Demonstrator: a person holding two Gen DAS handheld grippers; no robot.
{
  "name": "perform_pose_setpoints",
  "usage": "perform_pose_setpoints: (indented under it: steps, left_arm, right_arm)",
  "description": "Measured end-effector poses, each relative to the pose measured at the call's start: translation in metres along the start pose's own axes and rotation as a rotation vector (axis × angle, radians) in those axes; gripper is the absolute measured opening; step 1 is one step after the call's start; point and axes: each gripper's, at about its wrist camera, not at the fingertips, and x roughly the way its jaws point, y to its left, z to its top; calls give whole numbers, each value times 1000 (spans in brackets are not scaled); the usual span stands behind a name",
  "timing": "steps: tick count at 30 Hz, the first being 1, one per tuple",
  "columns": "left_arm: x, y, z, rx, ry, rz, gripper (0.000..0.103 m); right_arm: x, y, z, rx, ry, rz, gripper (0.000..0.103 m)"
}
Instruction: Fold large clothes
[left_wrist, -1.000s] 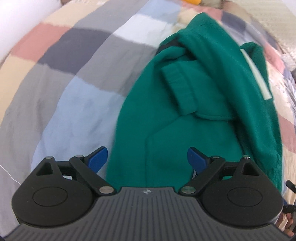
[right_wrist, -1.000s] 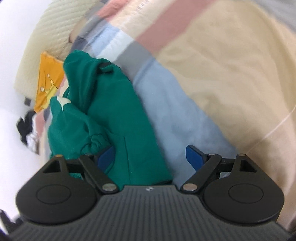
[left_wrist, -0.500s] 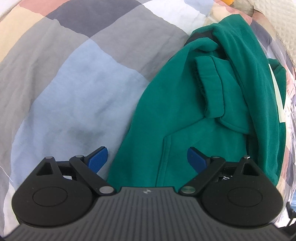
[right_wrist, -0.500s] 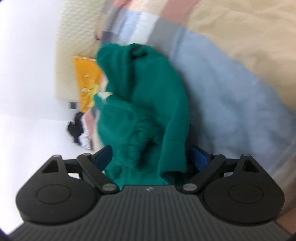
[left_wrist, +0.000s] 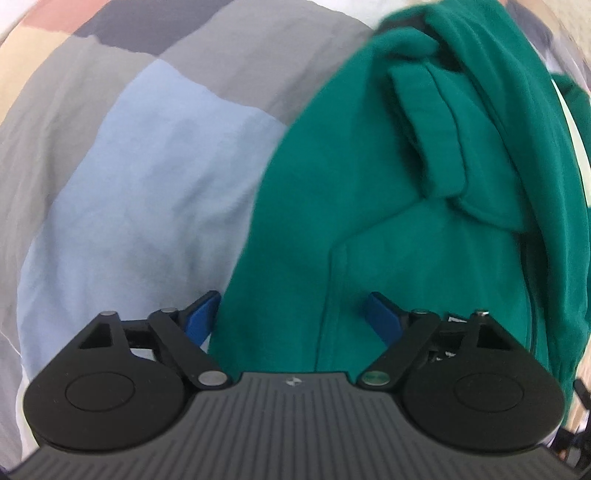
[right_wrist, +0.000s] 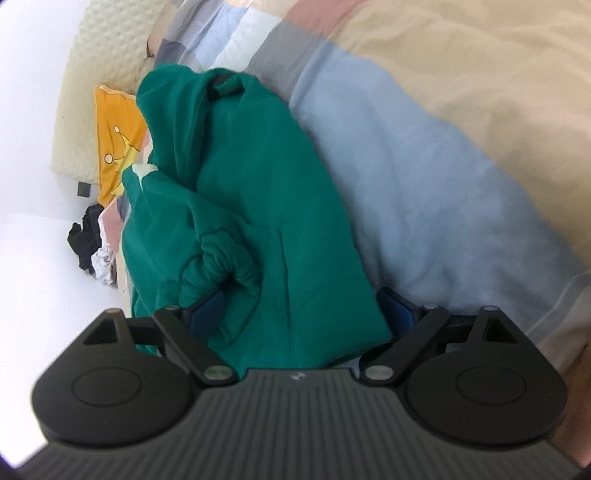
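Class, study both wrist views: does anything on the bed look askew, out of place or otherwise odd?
Yes. The green sweatshirt lies bunched in a lopsided heap on the patchwork quilt, one cuffed sleeve flopped across it and its gathered hem scrunched. Past it, dark and white clothes are piled at the bed's edge.

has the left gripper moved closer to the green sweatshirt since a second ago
Yes. The left gripper has come down toward the green sweatshirt: garment and the blue quilt patch now look larger. Its jaws are closing, hem edge between them.

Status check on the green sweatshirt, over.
Left gripper closing around sweatshirt edge, no grip. Right gripper open, straddling its corner. Checked bedspread underneath.
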Motion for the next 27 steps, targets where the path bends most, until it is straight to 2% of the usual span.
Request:
perform_pose_setpoints:
  steps: [3,5,8,10,12,14,19,24,27]
  left_arm:
    - [-6,0,-2,4,-10,-23,72]
    - [-12,6,-3,-14,-21,-51,59]
    - [-18,20,-2,-61,-19,-92,56]
    - [-17,23,-2,-76,-13,-92,56]
    - [-17,19,-4,-73,-23,-86,56]
    - [-22,15,-7,-52,-51,-114,56]
    - [-33,26,-7,-63,-75,-280,57]
    - [-40,29,-6,-46,-66,-360,59]
    - [-42,28,-4,-15,-28,-500,58]
  right_arm:
    - [-2,-4,1,33,4,47,92]
    - [-3,-7,1,64,2,102,92]
    - [-4,-1,1,55,-11,128,92]
    - [-5,2,1,50,-14,166,93]
    - [-7,7,0,41,-21,213,93]
    - [-9,11,0,24,-32,236,93]
    - [-3,8,2,43,-34,174,92]
    - [-2,1,3,66,-40,106,91]
    - [-1,0,3,67,-43,102,91]
